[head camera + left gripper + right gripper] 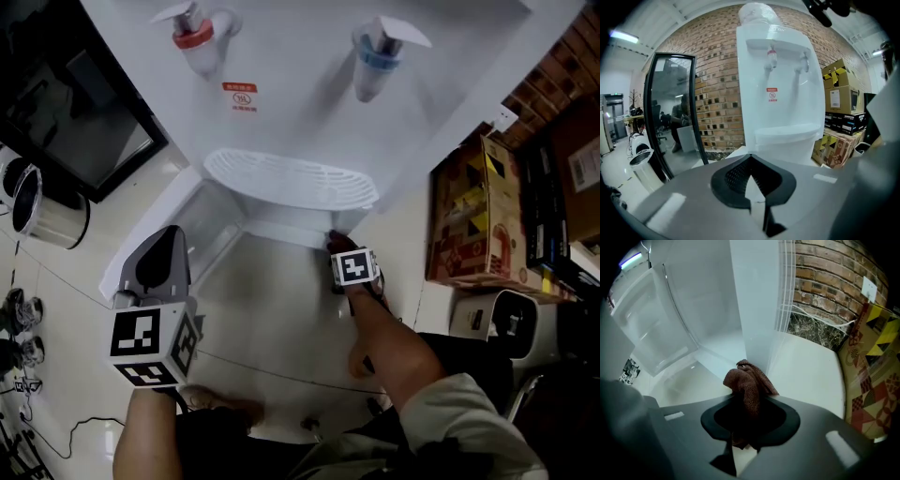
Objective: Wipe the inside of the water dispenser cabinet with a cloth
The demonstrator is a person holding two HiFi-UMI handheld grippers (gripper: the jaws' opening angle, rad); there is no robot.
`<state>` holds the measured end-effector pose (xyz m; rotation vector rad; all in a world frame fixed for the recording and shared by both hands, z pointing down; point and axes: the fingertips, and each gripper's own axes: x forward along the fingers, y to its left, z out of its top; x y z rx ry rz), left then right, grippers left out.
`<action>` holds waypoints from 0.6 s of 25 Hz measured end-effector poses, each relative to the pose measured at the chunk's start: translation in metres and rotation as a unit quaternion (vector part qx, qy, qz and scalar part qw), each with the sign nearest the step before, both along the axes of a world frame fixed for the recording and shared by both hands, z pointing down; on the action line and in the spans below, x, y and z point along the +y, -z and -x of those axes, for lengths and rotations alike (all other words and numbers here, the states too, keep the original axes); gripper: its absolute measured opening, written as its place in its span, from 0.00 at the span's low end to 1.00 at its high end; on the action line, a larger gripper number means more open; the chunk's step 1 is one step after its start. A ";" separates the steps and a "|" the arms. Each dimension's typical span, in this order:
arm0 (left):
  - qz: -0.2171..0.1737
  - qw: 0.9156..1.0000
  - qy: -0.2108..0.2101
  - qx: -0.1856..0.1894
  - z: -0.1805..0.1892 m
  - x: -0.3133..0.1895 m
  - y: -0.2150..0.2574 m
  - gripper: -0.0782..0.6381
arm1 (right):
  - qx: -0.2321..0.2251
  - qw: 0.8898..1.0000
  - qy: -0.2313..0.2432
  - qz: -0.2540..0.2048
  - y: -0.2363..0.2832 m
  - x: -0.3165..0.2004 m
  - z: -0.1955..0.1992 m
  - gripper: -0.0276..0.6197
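My right gripper (336, 247) is clenched on the brown cloth (749, 383), which bunches up out of the jaws; it points steeply down at the right front edge of the water dispenser (309, 103), just under the drip tray (291, 178); the cabinet door (211, 220) stands open to the left; I cannot tell whether the cloth touches the cabinet wall; my left gripper (167, 248) hangs near the open door, jaws pressed together on nothing, facing the dispenser's front; a cardboard box (469, 216) stands to the right.
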<state>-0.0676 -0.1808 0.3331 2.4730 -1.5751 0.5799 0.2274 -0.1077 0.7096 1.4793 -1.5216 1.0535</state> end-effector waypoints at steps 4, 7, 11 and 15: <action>-0.006 1.000 0.018 0.001 0.023 0.004 0.007 0.11 | 0.004 0.998 0.048 -0.032 0.037 -0.004 -0.009 0.21; -0.024 0.999 0.032 0.015 0.047 0.011 0.024 0.11 | -0.029 0.989 0.115 -0.086 0.087 -0.014 0.004 0.21; -0.030 0.998 0.047 0.019 0.081 0.024 0.035 0.11 | -0.064 0.963 0.240 -0.107 0.143 -0.005 0.035 0.21; -0.024 0.997 0.066 0.019 0.114 0.032 0.032 0.11 | -0.076 0.932 0.321 -0.149 0.210 -0.002 0.069 0.21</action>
